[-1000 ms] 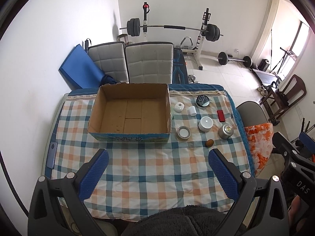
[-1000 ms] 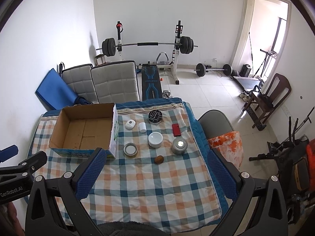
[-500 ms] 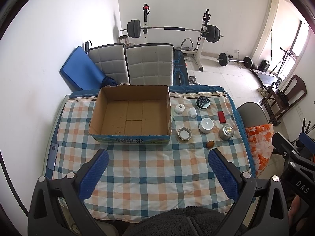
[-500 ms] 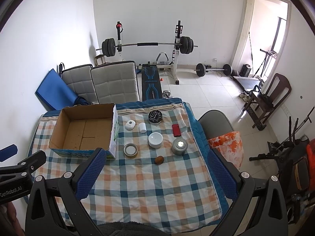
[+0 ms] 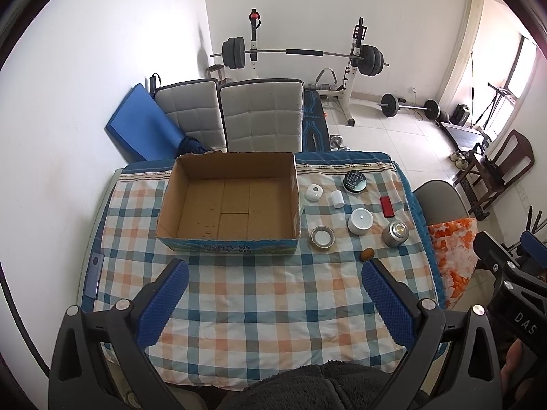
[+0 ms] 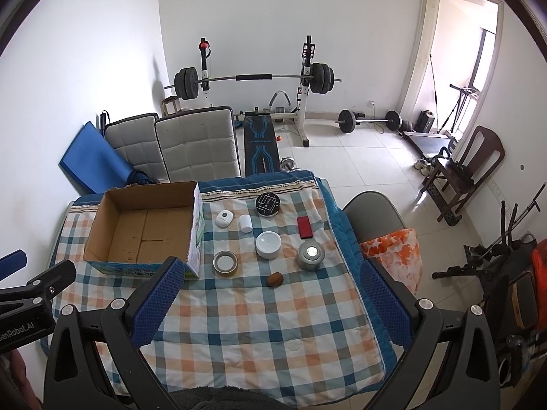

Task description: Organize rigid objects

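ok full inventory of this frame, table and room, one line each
cardboard box: 1, brown, table left, nothing inside
small round objects: 6, white, black, silver, tape-like ring, beside the box, e.g. black tin
red block: 1, table right
brown nut-like object: 1, nearest of the group
checked cloth: 1, orange, blue and white, covers table
padded chairs: 2, grey, behind table
blue mat: 1, against wall
barbell rack: 1, back wall
left gripper: fingers blue, open
right gripper: fingers blue, open
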Action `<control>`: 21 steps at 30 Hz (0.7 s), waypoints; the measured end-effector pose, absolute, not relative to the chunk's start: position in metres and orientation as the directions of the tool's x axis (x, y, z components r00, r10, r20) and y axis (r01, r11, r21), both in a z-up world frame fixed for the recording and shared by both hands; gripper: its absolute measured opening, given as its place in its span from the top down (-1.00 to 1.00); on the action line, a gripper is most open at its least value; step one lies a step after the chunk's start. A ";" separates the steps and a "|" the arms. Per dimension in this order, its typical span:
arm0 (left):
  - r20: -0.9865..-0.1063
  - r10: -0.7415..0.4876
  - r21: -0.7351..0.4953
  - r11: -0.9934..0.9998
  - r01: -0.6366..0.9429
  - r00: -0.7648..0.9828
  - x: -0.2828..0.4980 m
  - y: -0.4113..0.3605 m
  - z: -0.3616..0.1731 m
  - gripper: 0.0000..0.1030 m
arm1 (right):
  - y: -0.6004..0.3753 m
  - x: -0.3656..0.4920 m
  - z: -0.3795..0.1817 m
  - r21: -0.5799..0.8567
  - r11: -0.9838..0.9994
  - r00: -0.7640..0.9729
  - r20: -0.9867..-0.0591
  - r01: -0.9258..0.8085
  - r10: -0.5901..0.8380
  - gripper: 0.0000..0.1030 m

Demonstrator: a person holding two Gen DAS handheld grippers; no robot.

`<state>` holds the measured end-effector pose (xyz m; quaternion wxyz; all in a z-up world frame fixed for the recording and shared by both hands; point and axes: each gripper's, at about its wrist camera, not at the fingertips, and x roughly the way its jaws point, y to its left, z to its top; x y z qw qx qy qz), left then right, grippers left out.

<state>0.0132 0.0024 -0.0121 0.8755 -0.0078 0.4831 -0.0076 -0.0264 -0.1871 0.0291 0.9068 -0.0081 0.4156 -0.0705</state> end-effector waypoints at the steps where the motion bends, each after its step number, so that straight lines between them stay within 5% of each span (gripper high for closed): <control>1: -0.845 -0.019 -0.020 1.000 0.005 0.535 0.013 0.003 -0.012 -1.00 | -0.187 -0.027 0.029 -0.074 0.990 0.646 -0.751 0.121 -0.135 -1.00; 21: -0.854 -0.038 -0.029 0.999 0.025 0.518 0.044 -0.012 -0.020 -1.00 | -0.213 0.005 0.011 -0.039 0.986 0.601 -0.789 0.161 -0.129 -1.00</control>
